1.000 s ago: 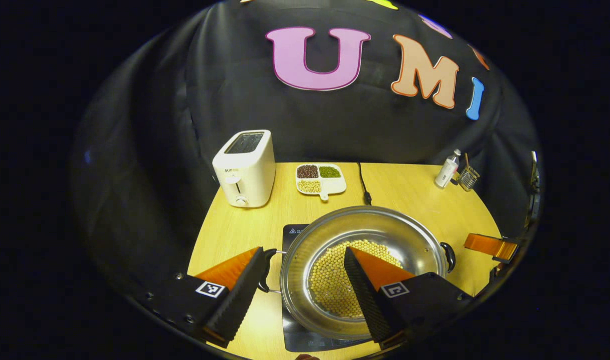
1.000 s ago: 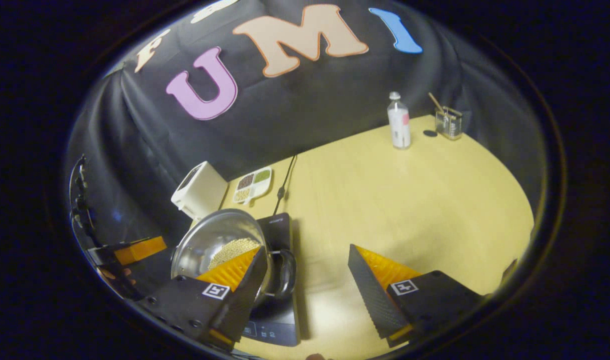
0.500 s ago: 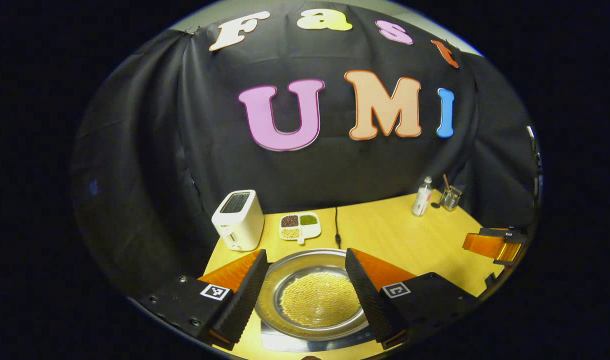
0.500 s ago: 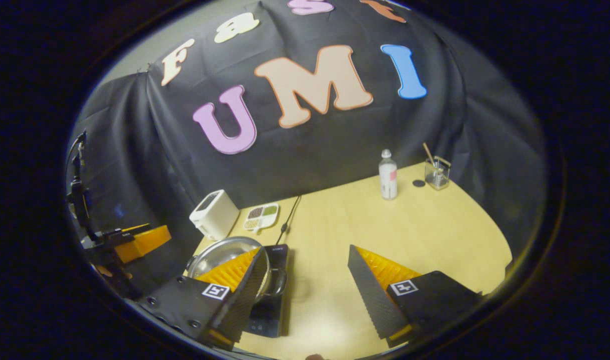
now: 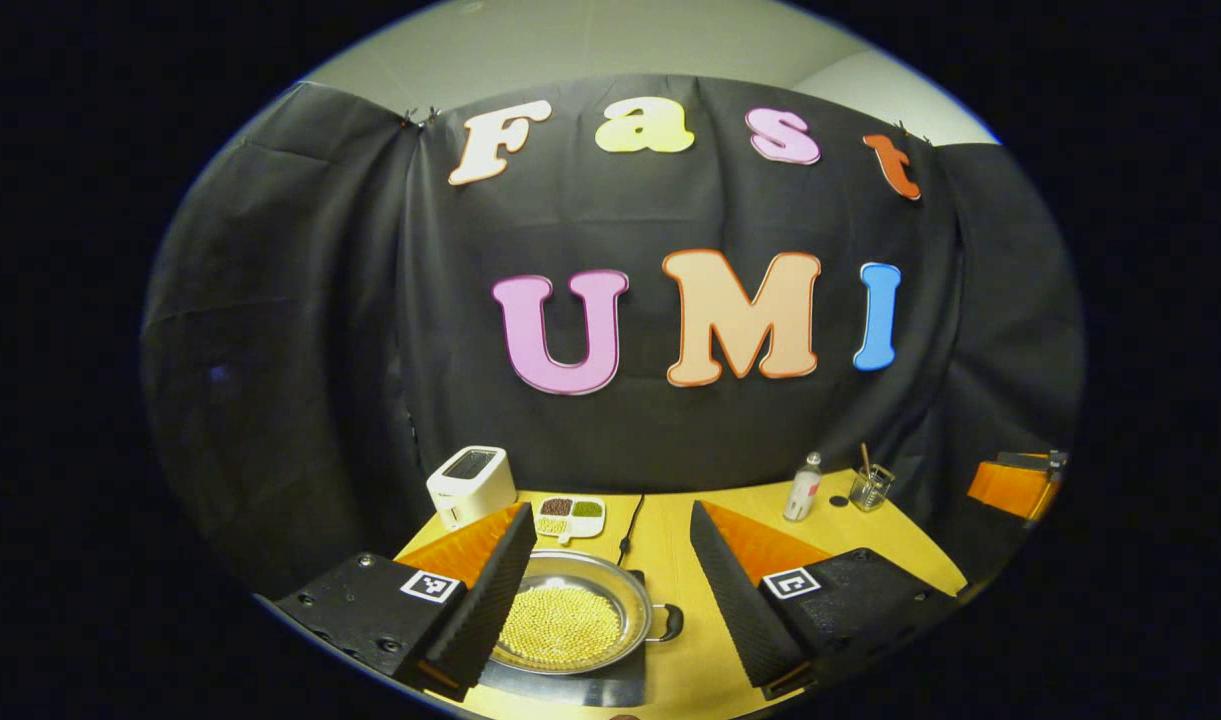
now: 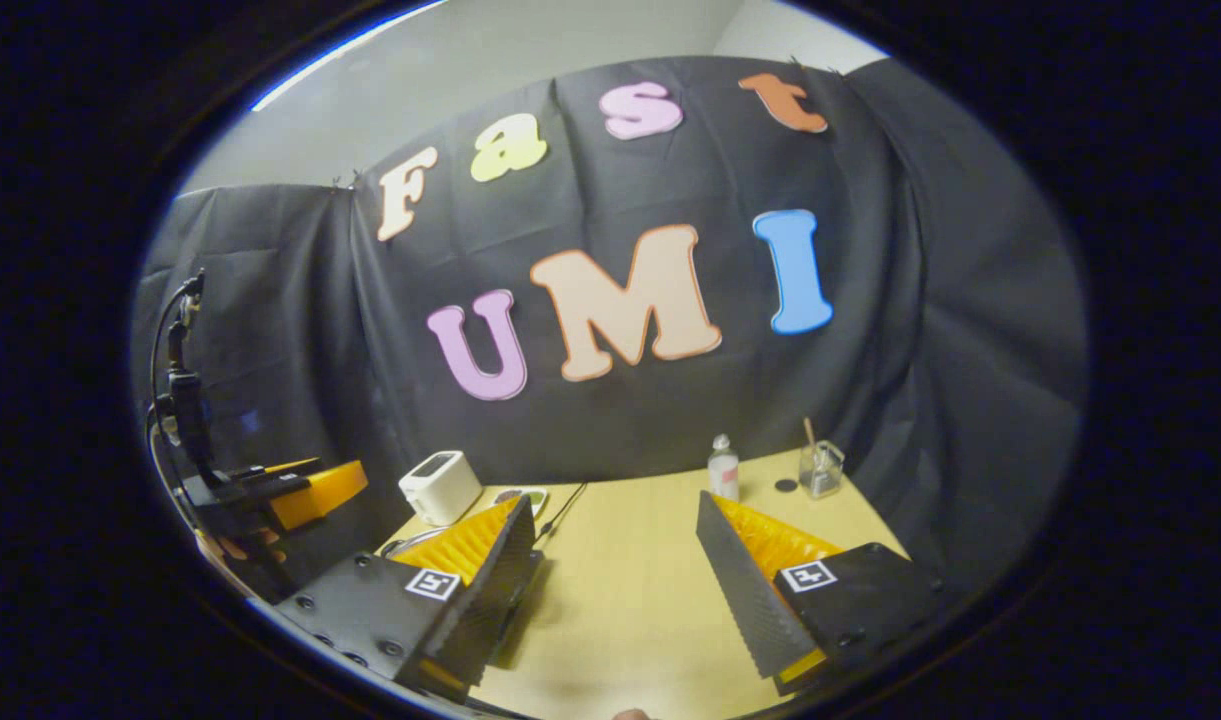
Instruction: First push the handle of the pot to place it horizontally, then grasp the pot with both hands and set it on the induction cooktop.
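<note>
A steel pot holding yellow beans sits on the black induction cooktop at the near edge of the wooden table. Its right loop handle points sideways. My left gripper hangs open above and behind the pot, touching nothing. In the right gripper view, the right gripper is open over bare table, with a sliver of the pot's rim showing beside its left finger. The right gripper also appears at the right edge of the left gripper view, and the left gripper at the far left of the right gripper view.
At the back of the table stand a white toaster, a divided dish of beans, a small bottle and a glass jar with a stick. A black cable runs from the cooktop to the back edge.
Both grippers have drawn back and up from the pot and now look more toward the wall. The pot stays on the cooktop, looking smaller and lower.
</note>
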The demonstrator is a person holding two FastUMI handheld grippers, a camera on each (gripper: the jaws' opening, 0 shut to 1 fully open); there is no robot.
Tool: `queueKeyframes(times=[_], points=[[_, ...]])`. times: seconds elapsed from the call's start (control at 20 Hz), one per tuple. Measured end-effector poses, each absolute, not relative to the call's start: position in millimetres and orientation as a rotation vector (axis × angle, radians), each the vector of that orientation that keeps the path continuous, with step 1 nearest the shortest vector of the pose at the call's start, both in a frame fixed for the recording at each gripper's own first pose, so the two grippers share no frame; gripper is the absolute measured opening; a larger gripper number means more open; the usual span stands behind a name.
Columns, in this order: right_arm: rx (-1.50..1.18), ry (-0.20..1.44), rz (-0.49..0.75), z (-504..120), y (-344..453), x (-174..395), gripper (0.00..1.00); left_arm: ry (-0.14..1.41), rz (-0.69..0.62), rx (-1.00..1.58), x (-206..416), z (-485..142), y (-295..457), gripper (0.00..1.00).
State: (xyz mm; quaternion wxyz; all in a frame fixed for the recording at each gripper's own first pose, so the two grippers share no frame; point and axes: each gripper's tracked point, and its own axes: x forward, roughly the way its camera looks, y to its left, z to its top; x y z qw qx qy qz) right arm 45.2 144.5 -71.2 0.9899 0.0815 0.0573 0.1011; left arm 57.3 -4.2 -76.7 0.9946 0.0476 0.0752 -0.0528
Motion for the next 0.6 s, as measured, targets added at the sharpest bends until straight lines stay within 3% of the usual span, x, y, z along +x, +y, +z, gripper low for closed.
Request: queueKeyframes(times=[0.55,0.6], points=[[0.079,-0.058,0.157,-22.9,44.1,-17.3,0.92,0.004,-0.027,0.047,-7.5,-64.0,-70.2,0.94],[0.082,-0.062,0.154,-22.6,40.1,-23.1,1.0,-0.013,-0.017,0.052,-10.6,-61.2,-73.2,0.94]])
